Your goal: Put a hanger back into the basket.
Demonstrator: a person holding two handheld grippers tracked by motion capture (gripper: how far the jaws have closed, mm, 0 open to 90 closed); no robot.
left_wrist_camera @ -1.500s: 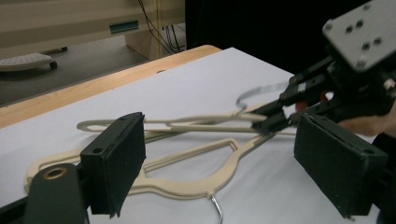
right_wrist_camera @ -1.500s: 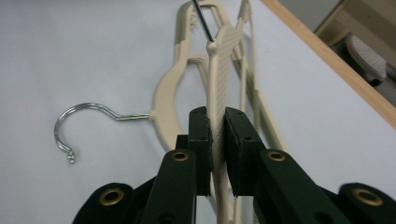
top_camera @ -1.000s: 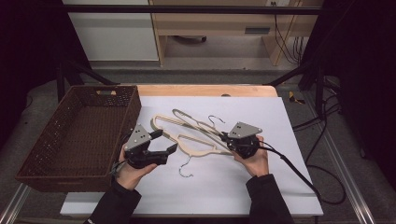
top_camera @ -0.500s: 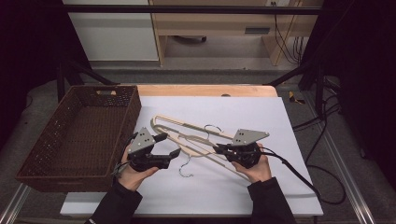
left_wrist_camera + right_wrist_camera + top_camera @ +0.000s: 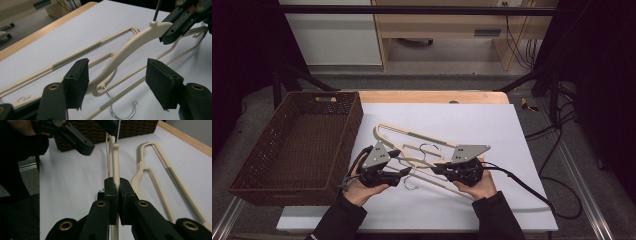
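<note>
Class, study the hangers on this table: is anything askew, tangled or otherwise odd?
Yes. The cream hangers lie crossed in a heap on the white table, not in the wicker basket. The right gripper holds one hanger tilted up off the table.

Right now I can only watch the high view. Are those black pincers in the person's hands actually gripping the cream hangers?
Observer: The right gripper is. Its jaws are shut tight on one arm of a cream hanger.
Operator: And the other pincer?
Observer: The left gripper is open. Its jaws have just been closing, and a hanger's curved end sits between them, not yet pinched.
Operator: What's the shiny bit near there?
Observer: A metal hook, curling over the white table just below that curved end.
</note>
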